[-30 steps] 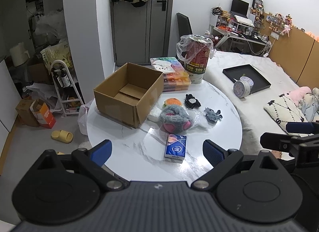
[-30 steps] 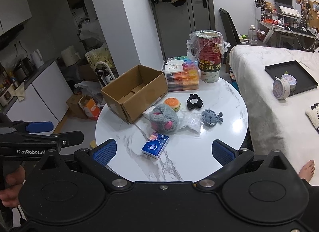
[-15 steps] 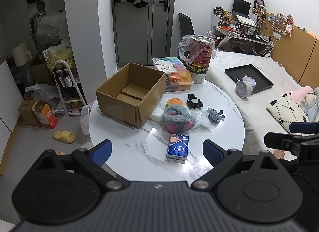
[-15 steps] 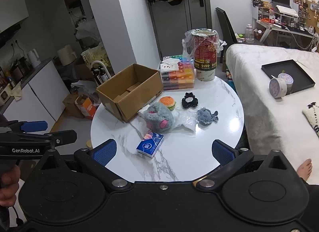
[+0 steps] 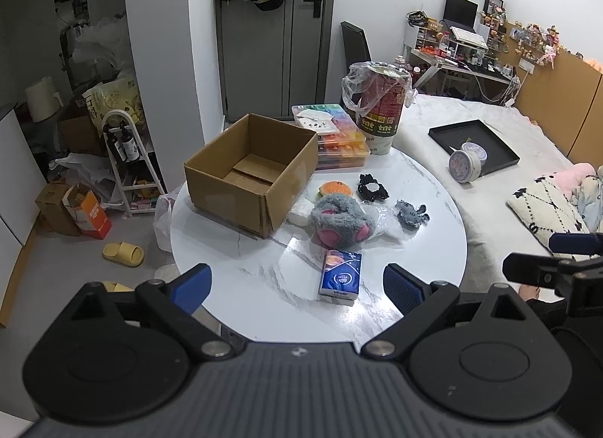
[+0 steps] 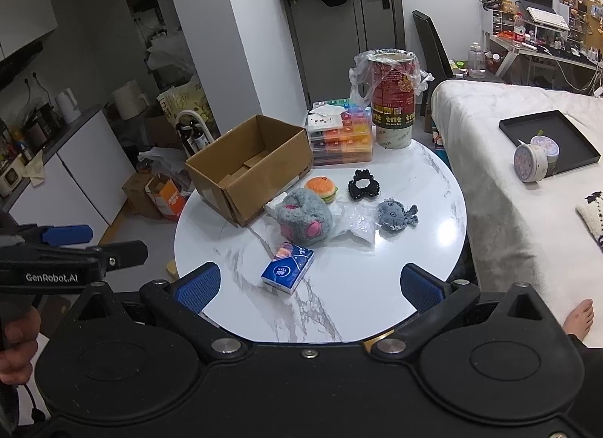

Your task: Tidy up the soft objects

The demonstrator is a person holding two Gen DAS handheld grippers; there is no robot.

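Observation:
On the round white marble table (image 5: 433, 249) (image 6: 414, 249) lie a grey and pink plush toy (image 5: 341, 221) (image 6: 305, 221), a small grey plush (image 5: 411, 212) (image 6: 395, 214), a black plush (image 5: 372, 187) (image 6: 362, 183), an orange burger toy (image 5: 334, 188) (image 6: 321, 187) and a blue tissue pack (image 5: 340, 276) (image 6: 288, 268). An open empty cardboard box (image 5: 250, 170) (image 6: 248, 165) stands at the left. My left gripper (image 5: 297, 287) and right gripper (image 6: 307, 287) are both open and empty, held above the table's near edge.
A clear plastic bag (image 6: 354, 227) lies between the plush toys. Stacked coloured organiser boxes (image 5: 339, 140) and a red canister wrapped in plastic (image 5: 380, 110) stand at the table's back. A bed with a black tray (image 5: 475, 144) is to the right. Clutter fills the floor at left.
Both grippers have drawn back and up a little from the table, so it looks smaller and farther. Nothing on the table has moved. Both stay open.

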